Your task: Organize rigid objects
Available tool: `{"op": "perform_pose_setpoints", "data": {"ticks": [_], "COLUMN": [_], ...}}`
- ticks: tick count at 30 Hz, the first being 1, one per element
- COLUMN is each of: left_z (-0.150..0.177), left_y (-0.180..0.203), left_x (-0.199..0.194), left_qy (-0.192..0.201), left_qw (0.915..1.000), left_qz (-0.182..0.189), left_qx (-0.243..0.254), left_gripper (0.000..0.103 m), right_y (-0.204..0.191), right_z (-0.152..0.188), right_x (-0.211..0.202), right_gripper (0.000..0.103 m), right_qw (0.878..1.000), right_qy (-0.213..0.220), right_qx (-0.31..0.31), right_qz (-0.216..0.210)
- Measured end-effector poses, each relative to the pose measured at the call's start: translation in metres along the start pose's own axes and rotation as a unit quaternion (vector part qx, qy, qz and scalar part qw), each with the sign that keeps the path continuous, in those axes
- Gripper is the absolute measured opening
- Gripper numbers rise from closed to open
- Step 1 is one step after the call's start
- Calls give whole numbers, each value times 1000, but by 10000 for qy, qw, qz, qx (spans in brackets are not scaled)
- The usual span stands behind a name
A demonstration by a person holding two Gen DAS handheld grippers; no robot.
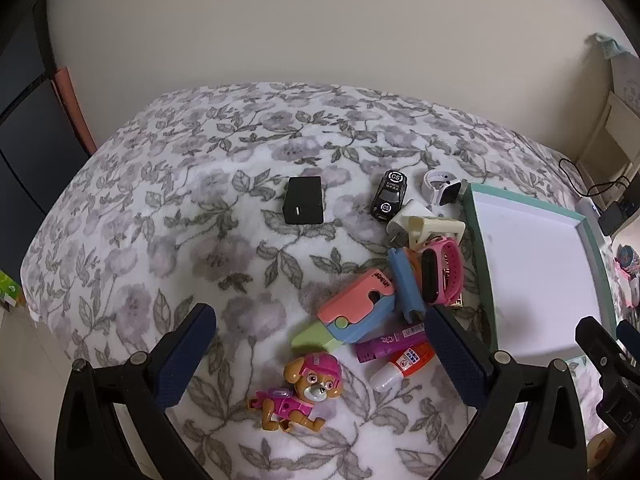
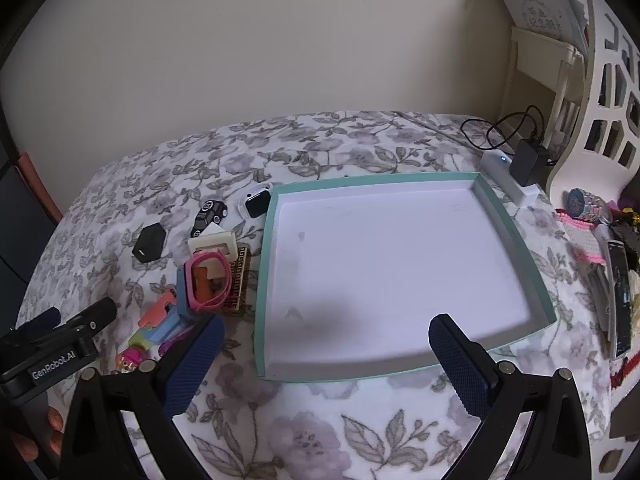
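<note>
A teal-rimmed tray with a white floor (image 2: 265,248) lies on the flowered bedspread, nothing in it; it also shows in the left wrist view (image 1: 478,264). Left of it lies a pile: a pink watch (image 1: 442,274), a pink-blue-green toy cutter (image 1: 360,304), a purple glue stick (image 1: 390,340), a glue bottle (image 1: 402,366), a black toy car (image 1: 389,196), a white smartwatch (image 1: 444,192), a black box (image 1: 304,200) and a toy pup (image 1: 302,392). My left gripper (image 1: 320,340) is open above the pup and cutter. My right gripper (image 2: 326,340) is open over the tray's near edge.
A white power strip with a black adapter and cable (image 2: 520,168) lies beyond the tray's far right corner. Watches, a remote and other clutter (image 2: 600,240) lie at the right. A white lattice headboard (image 2: 612,80) stands at the right. A wall is behind the bed.
</note>
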State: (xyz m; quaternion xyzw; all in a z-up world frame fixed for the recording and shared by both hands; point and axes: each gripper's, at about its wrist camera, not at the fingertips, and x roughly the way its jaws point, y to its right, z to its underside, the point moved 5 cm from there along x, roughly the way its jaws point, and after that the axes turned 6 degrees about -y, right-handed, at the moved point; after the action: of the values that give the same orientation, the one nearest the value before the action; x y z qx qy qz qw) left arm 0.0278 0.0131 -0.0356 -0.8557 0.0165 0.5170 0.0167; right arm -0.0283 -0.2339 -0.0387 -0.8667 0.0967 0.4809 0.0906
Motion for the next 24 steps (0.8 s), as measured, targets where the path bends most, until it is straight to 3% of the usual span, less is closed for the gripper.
{"op": "perform_pose_setpoints", "data": {"ticks": [14,19,24], "left_z": [-1,-2,9], "left_y": [-11,-32,-48], "left_x": [7,18,33], "left_qy": [-164,-382,-791], "left_qw": [9998,9981,9944], "left_qz": [-90,-275,-336], "left_qx": [-117,-396,-615], "left_gripper": [103,103,103], "right_y": [-12,-45,-81], "right_z": [1,5,15], "right_x": [7,15,33], "right_gripper": [103,103,103], "right_qw": [9996,9966,9916], "right_qy": [-75,-196,-427], "right_qx": [-96,-459,-938], "right_qz": [-264,-659,-787]}}
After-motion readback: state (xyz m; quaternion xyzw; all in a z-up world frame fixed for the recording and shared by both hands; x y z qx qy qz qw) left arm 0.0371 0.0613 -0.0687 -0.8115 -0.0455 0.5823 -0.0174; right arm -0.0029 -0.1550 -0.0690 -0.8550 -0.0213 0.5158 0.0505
